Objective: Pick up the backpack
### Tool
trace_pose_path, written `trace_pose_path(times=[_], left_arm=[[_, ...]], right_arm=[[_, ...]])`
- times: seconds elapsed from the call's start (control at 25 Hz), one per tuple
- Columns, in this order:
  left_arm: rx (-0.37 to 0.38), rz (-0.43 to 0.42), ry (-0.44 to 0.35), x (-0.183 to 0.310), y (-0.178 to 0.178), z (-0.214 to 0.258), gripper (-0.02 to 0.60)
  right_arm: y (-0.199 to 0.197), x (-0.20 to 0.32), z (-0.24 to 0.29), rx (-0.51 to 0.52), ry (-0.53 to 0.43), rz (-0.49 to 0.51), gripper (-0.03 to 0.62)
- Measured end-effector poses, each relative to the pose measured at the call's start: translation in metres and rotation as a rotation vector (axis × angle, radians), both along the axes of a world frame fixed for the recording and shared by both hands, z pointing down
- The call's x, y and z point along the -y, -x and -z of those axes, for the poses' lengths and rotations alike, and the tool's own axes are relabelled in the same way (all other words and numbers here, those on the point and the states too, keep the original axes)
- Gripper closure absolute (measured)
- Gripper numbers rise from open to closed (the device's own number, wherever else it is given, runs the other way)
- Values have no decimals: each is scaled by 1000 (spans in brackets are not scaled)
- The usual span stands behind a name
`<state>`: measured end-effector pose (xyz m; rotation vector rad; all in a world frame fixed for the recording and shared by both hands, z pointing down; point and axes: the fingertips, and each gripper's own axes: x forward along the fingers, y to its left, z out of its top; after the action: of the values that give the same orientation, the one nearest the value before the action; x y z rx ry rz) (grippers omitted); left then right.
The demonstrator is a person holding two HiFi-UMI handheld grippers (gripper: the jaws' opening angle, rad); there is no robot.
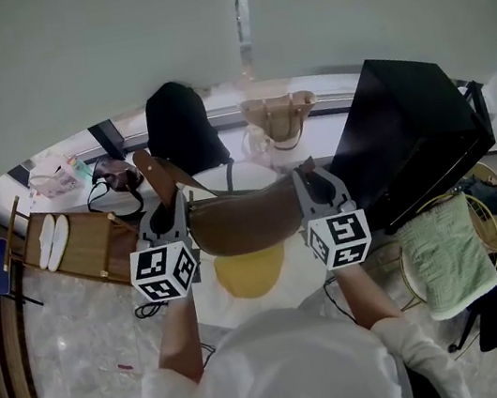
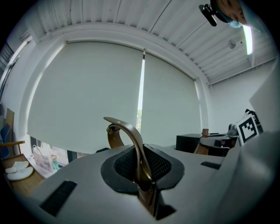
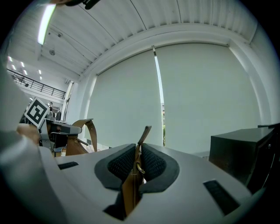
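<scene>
The backpack (image 1: 243, 221) is a brown leather bag that hangs stretched between my two grippers, above a yellow item (image 1: 250, 272). At its left end my left gripper (image 1: 172, 212) is shut on a brown strap (image 2: 139, 148), which curls up and over from between the pads in the left gripper view. My right gripper (image 1: 314, 183) is shut on the bag's right end. In the right gripper view a brown strap piece with a small metal ring (image 3: 135, 164) is pinched between its pads. Both grippers point level, away from the person.
Behind the bag stand a black backpack (image 1: 180, 124) and a beige bag (image 1: 280, 121). A large black box (image 1: 409, 136) is at the right, with a green towel (image 1: 444, 254) on a wire stool below it. A wooden bench with white slippers (image 1: 54, 239) is at the left.
</scene>
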<state>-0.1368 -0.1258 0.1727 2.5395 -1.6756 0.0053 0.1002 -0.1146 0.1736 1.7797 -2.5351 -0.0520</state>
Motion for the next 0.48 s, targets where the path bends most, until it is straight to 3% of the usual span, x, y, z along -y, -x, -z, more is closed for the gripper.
trace_pose_path(times=[0.48], left_arm=[[-8, -3, -3, -9, -3, 1, 528]], right_arm=[[-2, -9, -2, -17, 14, -14, 533]])
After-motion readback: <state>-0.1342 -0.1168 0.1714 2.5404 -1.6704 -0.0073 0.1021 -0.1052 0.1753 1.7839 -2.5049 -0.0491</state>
